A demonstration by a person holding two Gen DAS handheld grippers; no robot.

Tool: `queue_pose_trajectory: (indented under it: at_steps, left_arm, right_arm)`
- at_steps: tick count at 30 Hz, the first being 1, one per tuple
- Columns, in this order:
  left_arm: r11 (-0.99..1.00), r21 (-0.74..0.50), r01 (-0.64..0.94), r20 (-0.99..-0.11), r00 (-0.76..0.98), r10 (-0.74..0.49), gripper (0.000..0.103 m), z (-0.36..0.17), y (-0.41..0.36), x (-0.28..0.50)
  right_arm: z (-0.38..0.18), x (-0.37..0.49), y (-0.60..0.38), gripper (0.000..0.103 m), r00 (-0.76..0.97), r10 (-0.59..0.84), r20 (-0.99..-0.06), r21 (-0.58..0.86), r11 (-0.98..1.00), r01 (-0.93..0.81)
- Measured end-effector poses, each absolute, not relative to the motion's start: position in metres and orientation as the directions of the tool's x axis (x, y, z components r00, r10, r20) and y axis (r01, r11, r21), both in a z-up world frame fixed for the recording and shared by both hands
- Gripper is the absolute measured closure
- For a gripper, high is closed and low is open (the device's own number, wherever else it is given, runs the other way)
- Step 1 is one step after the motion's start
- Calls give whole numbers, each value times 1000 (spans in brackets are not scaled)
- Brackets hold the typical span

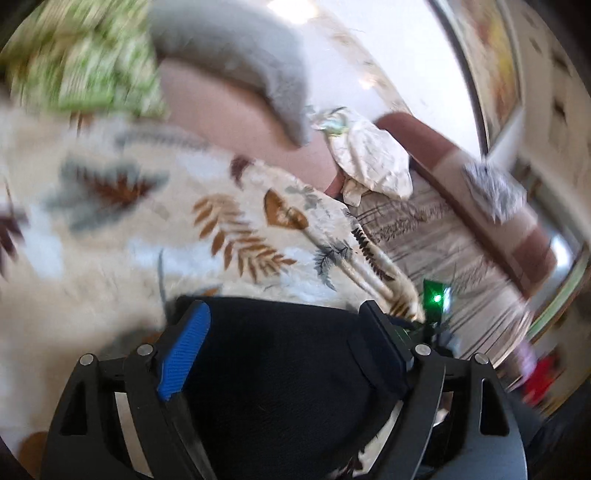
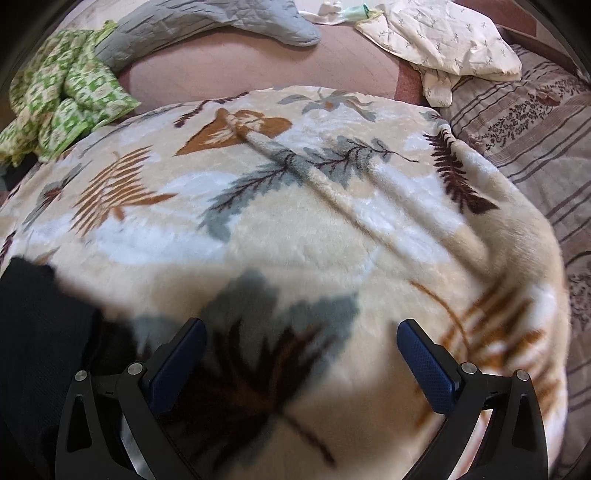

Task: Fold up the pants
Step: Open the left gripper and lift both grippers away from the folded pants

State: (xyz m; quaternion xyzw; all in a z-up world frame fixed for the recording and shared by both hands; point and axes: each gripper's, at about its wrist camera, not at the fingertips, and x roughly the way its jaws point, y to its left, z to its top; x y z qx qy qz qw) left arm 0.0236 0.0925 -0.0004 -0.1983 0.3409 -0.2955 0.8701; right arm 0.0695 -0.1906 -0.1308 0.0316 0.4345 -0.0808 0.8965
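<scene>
The black pants [image 1: 280, 387] fill the space between and below the fingers of my left gripper [image 1: 284, 314]. Its jaws stand wide apart, and the blue pad [image 1: 184, 354] on the left shows bare, not pressing the cloth. This view is motion-blurred. In the right wrist view the pants [image 2: 37, 332] lie as a dark heap at the left edge, on a cream plush blanket with a leaf print [image 2: 295, 221]. My right gripper [image 2: 301, 328] hovers open over that blanket, nothing between its fingers, to the right of the pants.
A green patterned cloth [image 2: 66, 99] lies crumpled at the far left, a grey quilted piece [image 2: 207, 26] behind it. A white printed garment [image 2: 443, 40] rests at the far right on a striped bedspread [image 2: 528, 125]. Pinkish upholstery [image 2: 258, 70] lies beyond the blanket.
</scene>
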Motion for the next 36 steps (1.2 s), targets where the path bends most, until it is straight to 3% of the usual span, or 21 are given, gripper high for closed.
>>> queue_pose_trajectory:
  at_steps: [3,6,8,18,36]
  left_arm:
    - [885,-281,370,-531,708,-465,17,31,81,-12]
    - [956,-105,274,-585,760,-282,16,35,75,-31]
    - [971,-54,234,-620,754,-216,16,32,71,-33]
    - [995,-7,99,-739,670,-71,15,13,48,-42]
    - [993,-5,114,-794,604,-73,15,-12,38,-36]
  right_arm:
    - [-89,39,-193,0,696,-43,-717,65,990,128]
    - [-53,-15,-197,0,783,13,-622,104,992,66]
    - [-38,-46,-194,0,811,76,-580,136,991,4]
    - [-8,-89,-146,0,909,114,-401,16,993,-118]
    - [-18,-85,-109,0,920,107,-377,-137,976,-169]
